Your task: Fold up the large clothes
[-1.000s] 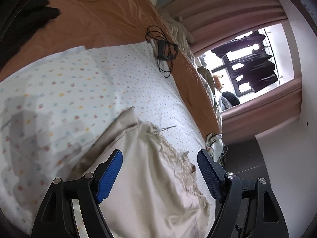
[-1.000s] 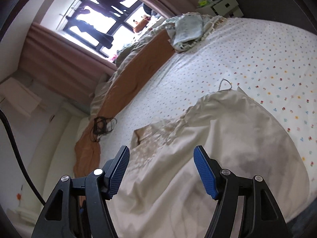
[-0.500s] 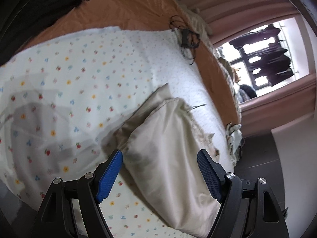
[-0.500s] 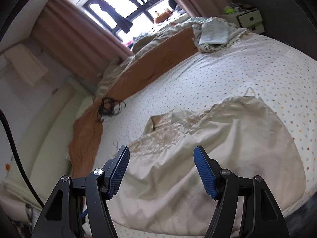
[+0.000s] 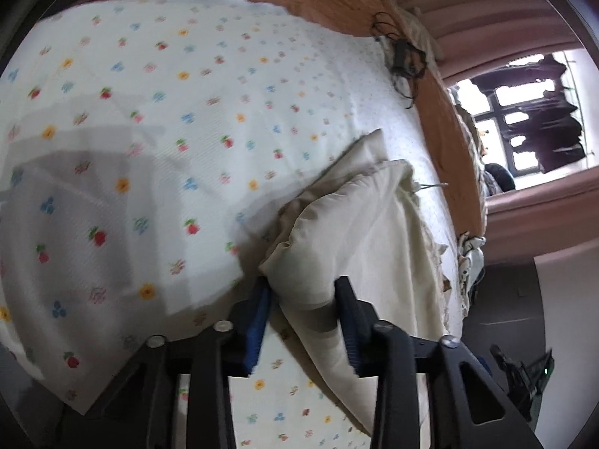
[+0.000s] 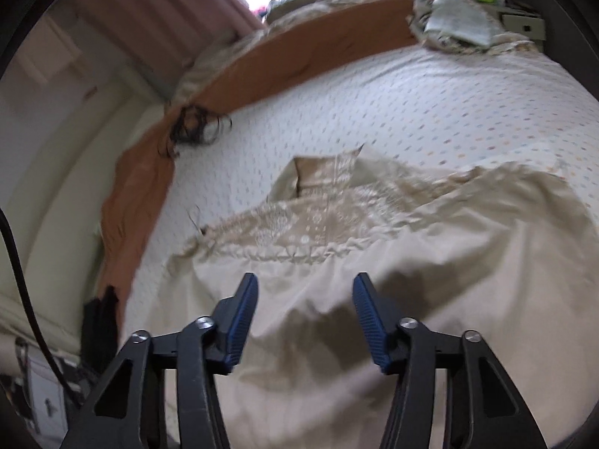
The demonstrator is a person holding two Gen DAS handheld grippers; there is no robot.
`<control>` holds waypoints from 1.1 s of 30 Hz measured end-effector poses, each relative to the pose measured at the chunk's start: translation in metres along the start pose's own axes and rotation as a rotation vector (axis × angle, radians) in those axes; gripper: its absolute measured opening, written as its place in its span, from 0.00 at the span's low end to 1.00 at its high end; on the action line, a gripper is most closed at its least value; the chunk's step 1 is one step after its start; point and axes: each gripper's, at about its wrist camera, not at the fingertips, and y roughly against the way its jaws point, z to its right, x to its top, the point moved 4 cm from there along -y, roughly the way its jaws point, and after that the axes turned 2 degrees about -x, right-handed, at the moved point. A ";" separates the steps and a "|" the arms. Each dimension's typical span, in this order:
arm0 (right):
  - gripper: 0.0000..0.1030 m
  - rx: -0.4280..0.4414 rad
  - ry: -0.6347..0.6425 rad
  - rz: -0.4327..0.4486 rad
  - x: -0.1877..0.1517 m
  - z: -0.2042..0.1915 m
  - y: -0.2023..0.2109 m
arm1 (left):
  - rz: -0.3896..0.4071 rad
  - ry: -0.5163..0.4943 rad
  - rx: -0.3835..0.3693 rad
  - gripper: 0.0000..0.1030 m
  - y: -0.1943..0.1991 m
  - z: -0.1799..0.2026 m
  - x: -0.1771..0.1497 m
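Bed [image 5: 157,119] | left gripper [image 5: 304,292] closing, pinching cream garment [image 5: 359,224] | right gripper [image 6: 305,292] closing, ungripped

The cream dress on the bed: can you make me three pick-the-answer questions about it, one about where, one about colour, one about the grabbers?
1. Where does the cream dress lie?
A. on the flowery sheet
B. on the floor
C. on a hanger at the window

2. What colour are the pads of the right gripper?
A. red
B. blue
C. yellow

3. What is between the fingers of the left gripper?
A. nothing
B. a black cable
C. a bunched corner of the dress

Answers: 1 A, the sheet shows all round it. 2 B, both pads are blue. 3 C, cream cloth fills the gap as the jaws have been closing.
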 end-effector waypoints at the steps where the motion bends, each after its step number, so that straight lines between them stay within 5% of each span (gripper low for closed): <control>1: 0.48 -0.015 0.015 -0.028 0.002 -0.004 -0.015 | -0.002 0.001 0.022 0.27 -0.001 -0.003 -0.002; 16: 0.38 -0.184 0.059 -0.263 -0.003 0.011 -0.133 | 0.006 0.038 0.034 0.22 -0.002 -0.008 -0.003; 18: 0.33 -0.209 0.097 -0.250 -0.004 0.011 -0.141 | 0.001 0.032 0.035 0.22 -0.003 -0.007 -0.002; 20: 0.08 -0.231 0.118 -0.227 -0.001 0.010 -0.141 | -0.003 0.035 0.032 0.22 -0.003 -0.008 -0.002; 21: 0.06 -0.228 0.109 -0.216 0.002 0.011 -0.141 | -0.004 0.034 0.033 0.22 -0.003 -0.007 -0.002; 28: 0.03 -0.105 0.046 -0.071 0.044 0.005 -0.108 | -0.005 0.040 0.017 0.22 -0.002 -0.009 -0.003; 33: 0.03 -0.099 0.017 -0.082 0.052 0.007 -0.122 | -0.006 0.045 0.015 0.22 0.000 -0.009 -0.004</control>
